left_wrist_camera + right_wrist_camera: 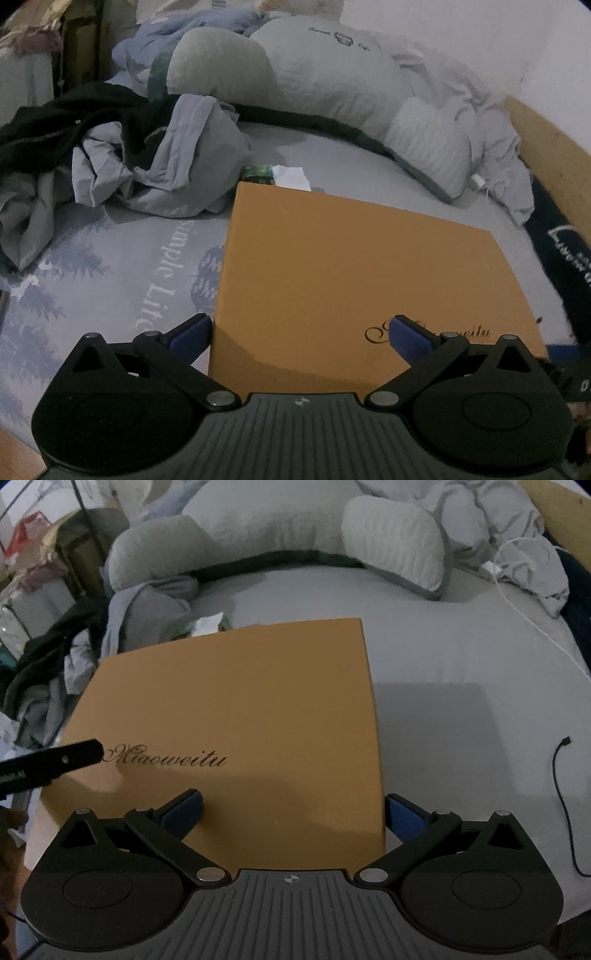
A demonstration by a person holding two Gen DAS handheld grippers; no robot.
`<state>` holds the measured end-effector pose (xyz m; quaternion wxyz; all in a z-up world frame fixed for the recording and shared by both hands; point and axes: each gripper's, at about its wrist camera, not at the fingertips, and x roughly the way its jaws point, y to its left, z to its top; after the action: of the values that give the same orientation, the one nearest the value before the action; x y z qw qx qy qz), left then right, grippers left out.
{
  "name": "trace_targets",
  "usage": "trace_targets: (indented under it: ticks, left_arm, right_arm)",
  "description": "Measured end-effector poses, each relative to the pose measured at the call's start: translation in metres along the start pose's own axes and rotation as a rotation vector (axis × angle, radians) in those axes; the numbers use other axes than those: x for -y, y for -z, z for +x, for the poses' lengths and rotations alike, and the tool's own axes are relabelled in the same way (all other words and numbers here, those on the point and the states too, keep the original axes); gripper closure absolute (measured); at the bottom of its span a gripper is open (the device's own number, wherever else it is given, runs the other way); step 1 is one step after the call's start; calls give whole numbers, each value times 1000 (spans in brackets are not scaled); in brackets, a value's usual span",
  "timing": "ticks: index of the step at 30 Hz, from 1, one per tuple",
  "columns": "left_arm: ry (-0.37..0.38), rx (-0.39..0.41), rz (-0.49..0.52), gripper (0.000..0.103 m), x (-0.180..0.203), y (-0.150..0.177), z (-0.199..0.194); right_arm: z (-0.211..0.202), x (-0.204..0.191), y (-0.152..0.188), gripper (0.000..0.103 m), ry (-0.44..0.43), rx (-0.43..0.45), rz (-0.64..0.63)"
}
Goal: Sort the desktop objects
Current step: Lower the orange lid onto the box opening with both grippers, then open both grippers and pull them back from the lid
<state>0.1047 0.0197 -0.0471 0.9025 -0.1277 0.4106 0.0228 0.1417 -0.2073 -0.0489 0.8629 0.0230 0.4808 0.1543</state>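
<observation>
Left wrist view: the left gripper (301, 328) has its jaws spread wide and holds nothing. Its left blue pad (190, 332) sits just off the near-left edge of the tan box (354, 266); its right pad lies over the lid, above the script lettering. The box's left edge therefore runs forward between the fingers, and most of the lid extends ahead and to the right of them.

Right wrist view: the right gripper (293, 810) is likewise spread and empty. Its left pad lies over the lid; its right pad (404, 818) sits just outside the box's right edge. The lid runs ahead and to the left. The other tool's black finger (55, 758) shows at the left, over the lettering.

Finding: the two grippers straddle opposite near corners of the same box, neither clearly nearer. Whether any pad touches the box cannot be told. The box lies flat on the grey bedsheet (461, 653), its near side crosswise to both sets of fingers.

Beyond the box's far edge: a small green packet (258, 173) with white paper just beside it, crumpled clothing (166, 166) further left, and a grey pillow (395, 539) well apart at the back. A black cable (561, 794) lies right of the right gripper.

Judgement: a two-handed lift from the near corners looks the likely next step; uneven closing could tilt the box
</observation>
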Motion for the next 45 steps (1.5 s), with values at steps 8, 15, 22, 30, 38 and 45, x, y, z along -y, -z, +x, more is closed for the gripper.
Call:
trace_targets:
  ticks: [8,15,22,30,38,45]
  left_arm:
    - [-30,-40,33,0,2,5,13]
    - [-43,-44,46,0,3,12,20]
    - [-43,-37,37,0,3,14,24]
    - [-22,-14,36,0,-1,15,18]
    - [44,108,29,0,-7,6,-39]
    - [104,217,39,0,-7,2,-92]
  right_arm:
    - [15,-5,-3,0,37,-32,-17]
    - [30,-2,3,0,40,-42,-2]
    - [36,0,7,0,39,-32,13]
    - [30,3,10,0,30,-15,25]
    - [-21,3,12,0,-4,77,40]
    - [-84,3,16,0,-38,227,16]
